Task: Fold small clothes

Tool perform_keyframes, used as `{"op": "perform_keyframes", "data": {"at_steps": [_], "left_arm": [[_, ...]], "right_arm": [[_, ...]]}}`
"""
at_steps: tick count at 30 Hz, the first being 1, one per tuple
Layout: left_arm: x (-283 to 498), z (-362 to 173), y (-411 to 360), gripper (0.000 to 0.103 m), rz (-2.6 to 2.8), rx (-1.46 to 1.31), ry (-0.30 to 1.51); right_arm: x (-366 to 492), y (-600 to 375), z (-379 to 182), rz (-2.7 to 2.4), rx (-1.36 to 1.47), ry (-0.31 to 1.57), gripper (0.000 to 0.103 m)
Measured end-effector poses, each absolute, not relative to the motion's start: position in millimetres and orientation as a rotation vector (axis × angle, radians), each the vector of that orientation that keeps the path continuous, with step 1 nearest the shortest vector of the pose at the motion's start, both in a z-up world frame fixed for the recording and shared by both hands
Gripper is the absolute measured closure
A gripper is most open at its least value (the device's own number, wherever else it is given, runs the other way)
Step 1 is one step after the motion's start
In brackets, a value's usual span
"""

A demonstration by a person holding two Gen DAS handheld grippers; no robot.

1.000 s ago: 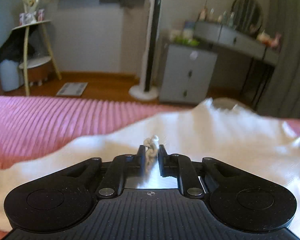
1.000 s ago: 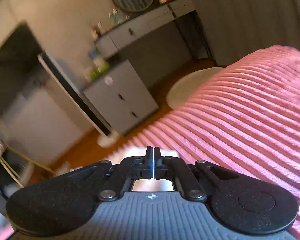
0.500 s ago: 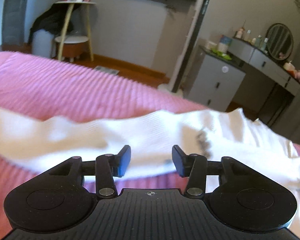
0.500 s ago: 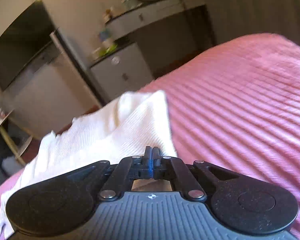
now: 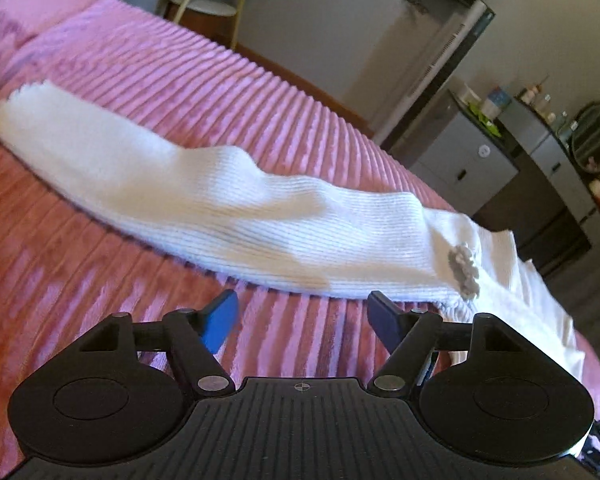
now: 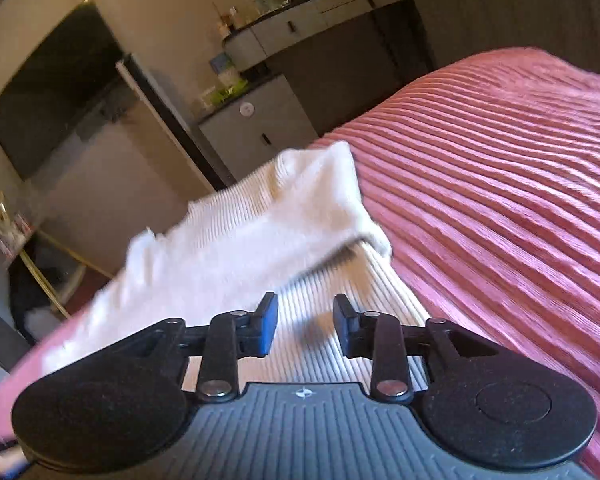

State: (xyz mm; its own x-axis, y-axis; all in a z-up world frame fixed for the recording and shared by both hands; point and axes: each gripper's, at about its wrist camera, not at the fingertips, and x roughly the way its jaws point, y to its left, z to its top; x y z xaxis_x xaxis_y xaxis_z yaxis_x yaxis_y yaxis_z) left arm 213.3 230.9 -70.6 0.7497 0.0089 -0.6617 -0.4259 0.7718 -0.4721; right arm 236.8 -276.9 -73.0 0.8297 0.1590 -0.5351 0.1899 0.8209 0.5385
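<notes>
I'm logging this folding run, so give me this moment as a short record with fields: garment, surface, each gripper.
garment: white ribbed garment, lying stretched out, one end folded over itself
detail: small grey knitted flower on the cloth
surface: pink ribbed bedspread
left gripper: jaws wide apart, holding nothing, just short of the cloth's near edge
right gripper: jaws apart, holding nothing, over the cloth
background: grey cabinet

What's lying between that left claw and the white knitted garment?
Nothing but bare pink bedspread. In the left wrist view, the open left gripper sits just short of the white garment.
</notes>
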Motion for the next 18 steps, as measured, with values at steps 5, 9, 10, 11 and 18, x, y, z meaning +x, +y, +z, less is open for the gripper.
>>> {"op": "perform_keyframes", "data": {"at_steps": [5,9,10,11,18], "left_arm": [[209,-70,245,0.020,0.250,-0.729,0.676],[205,-70,261,0.020,0.291,-0.762,0.669],[203,-72,266,0.020,0.297,-0.790,0.663],[199,-75,273,0.020,0.307,-0.825,0.655],[192,-78,296,0.022,0.371,-0.929,0.588]], "right_arm": [[269,-303,-92,-0.015,0.841,0.593,0.051],[276,-304,-97,-0.119,0.797,0.614,0.095],[271,-302,-96,-0.114,0.803,0.607,0.093],[263,-299,-93,-0.105,0.803,0.608,0.085],[209,-255,-65,-0.002,0.648,0.621,0.041]]}}
